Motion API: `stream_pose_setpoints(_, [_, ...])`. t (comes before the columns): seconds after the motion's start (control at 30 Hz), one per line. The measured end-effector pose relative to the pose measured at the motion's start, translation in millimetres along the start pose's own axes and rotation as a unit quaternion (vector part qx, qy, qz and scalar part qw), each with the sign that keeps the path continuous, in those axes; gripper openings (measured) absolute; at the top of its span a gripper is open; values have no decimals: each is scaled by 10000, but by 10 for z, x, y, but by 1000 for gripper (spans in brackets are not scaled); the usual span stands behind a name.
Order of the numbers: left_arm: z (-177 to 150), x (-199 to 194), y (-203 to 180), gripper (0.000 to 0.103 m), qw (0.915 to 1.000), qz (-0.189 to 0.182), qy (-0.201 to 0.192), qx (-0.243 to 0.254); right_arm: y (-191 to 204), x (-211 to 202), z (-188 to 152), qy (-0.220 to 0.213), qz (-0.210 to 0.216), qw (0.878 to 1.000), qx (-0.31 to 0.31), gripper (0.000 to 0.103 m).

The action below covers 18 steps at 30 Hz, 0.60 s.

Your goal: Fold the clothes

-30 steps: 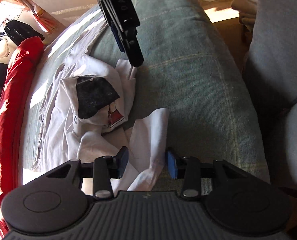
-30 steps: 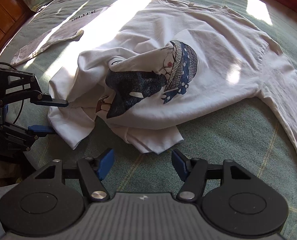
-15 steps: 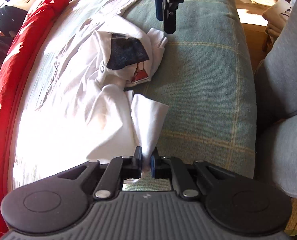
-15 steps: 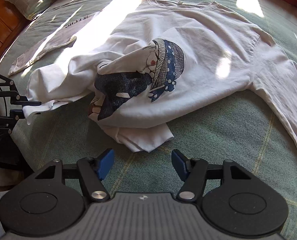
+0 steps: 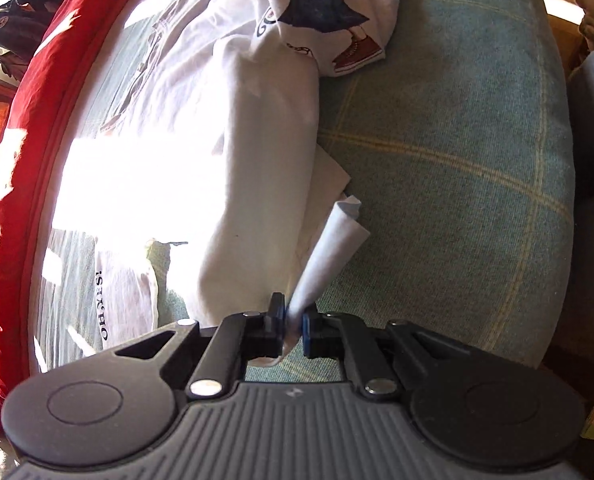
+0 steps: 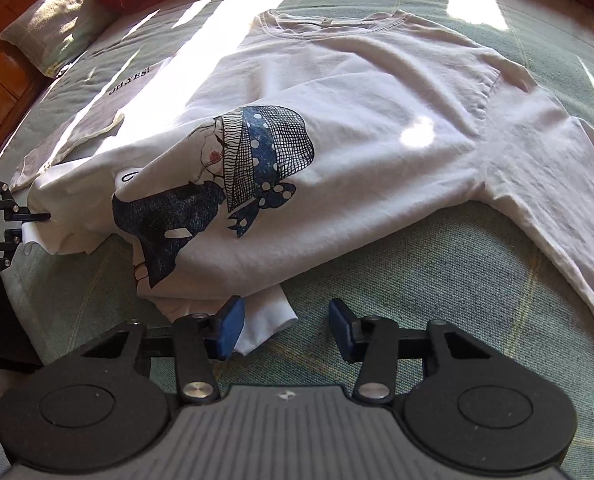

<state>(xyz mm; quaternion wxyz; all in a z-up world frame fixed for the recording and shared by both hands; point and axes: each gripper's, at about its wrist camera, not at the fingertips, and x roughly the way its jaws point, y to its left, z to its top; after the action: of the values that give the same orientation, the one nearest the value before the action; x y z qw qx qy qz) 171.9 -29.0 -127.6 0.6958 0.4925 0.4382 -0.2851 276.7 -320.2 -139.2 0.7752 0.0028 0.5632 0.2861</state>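
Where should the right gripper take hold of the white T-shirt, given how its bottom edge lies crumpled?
Best bet: the loose hem corner of the white T-shirt poking out from under the crumpled body. Come in low from the open side over the green blanket. The right gripper is closing there, its pads not yet pinching. The left gripper already pinches the other corner.

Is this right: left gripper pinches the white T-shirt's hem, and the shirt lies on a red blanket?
Not quite. The left gripper does pinch the white T-shirt at its hem, but the shirt lies on a green checked blanket, as the right wrist view shows. The red bedding lies only along the far edge.
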Motion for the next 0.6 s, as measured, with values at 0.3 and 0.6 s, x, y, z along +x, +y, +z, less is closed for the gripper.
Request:
stream_pose_setpoints(0.3, [10,-16,29,6,9999,-72,-38,69,138,149,83,445,449,9973,-361,6])
stream_pose_setpoints(0.6, [8,-246,-3,6,9966,-605,-390,409,229,-412,-85,945,405,9944,-231,5])
